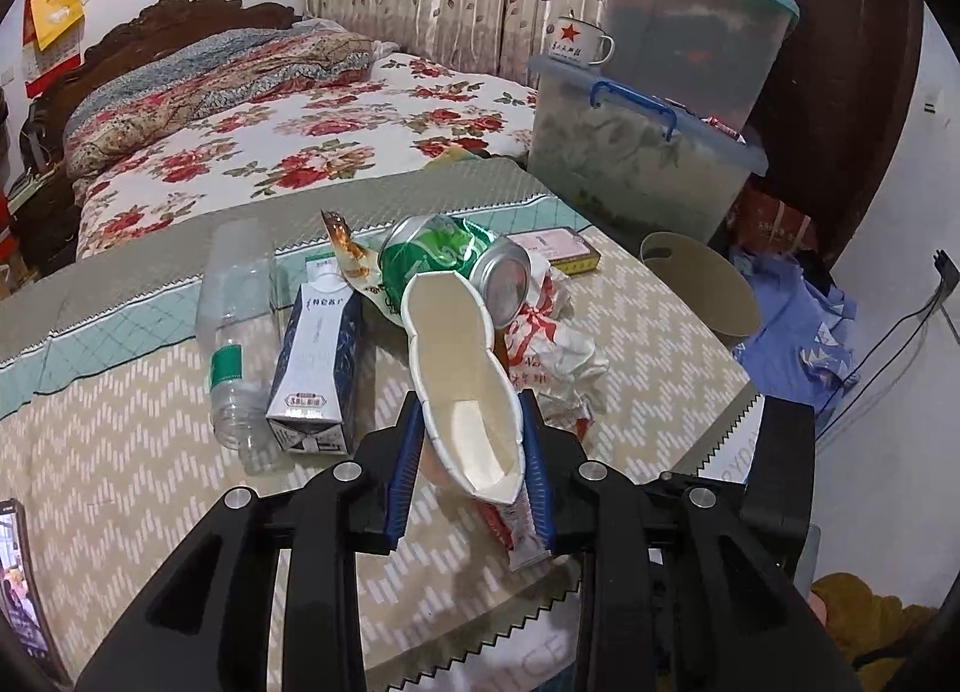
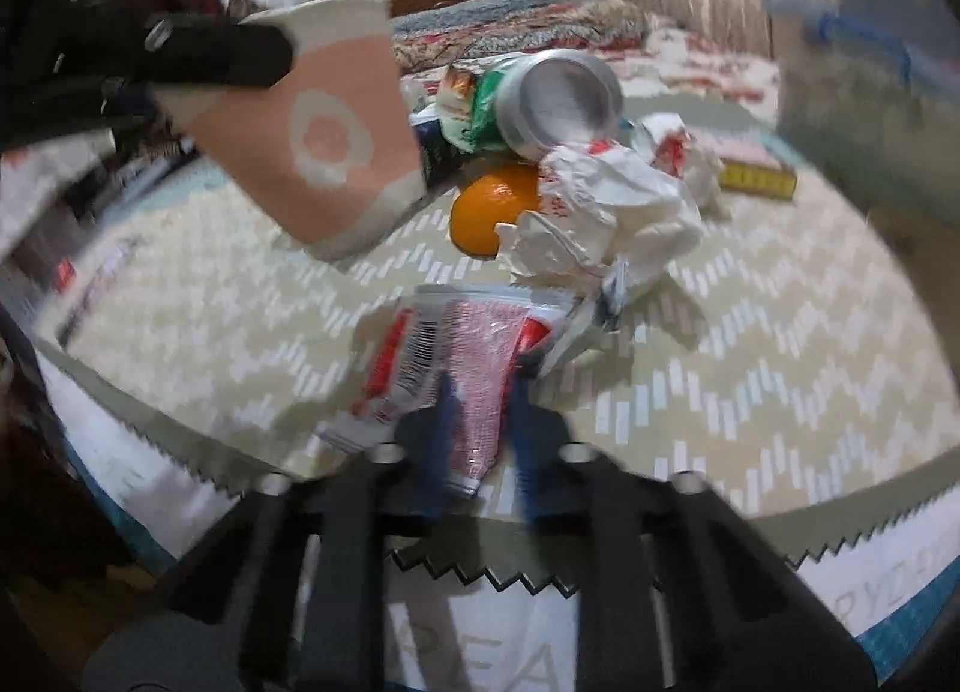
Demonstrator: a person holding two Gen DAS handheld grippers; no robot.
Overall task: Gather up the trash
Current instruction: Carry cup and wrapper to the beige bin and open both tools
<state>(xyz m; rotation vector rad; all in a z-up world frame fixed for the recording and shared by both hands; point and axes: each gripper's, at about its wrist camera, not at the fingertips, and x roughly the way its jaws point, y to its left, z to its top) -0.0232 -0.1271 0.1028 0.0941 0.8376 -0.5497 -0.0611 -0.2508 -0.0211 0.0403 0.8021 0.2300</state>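
Item in hand: crushed paper cup (image 1: pixel 465 386), pinched flat between my left gripper (image 1: pixel 471 464) jaws and lifted above the table (image 1: pixel 120 440); my right gripper (image 2: pixel 480 434) jaws sit narrow astride a red snack wrapper (image 2: pixel 462 368), grip unconfirmed through blur. Step: mid-collection; next, I judge, carry the cup to the tan bin (image 1: pixel 699 287) at two o'clock. Clearance: crushed green can (image 1: pixel 450 260) and crumpled paper (image 1: pixel 552 344) crowd twelve o'clock; table edge near at five.

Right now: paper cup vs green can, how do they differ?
The paper cup is squeezed flat between the left gripper fingers and lifted; the green can lies on its side on the table, ungripped. The cup is white inside, pink outside; the can is dented green metal with a silver base. Both are crushed.
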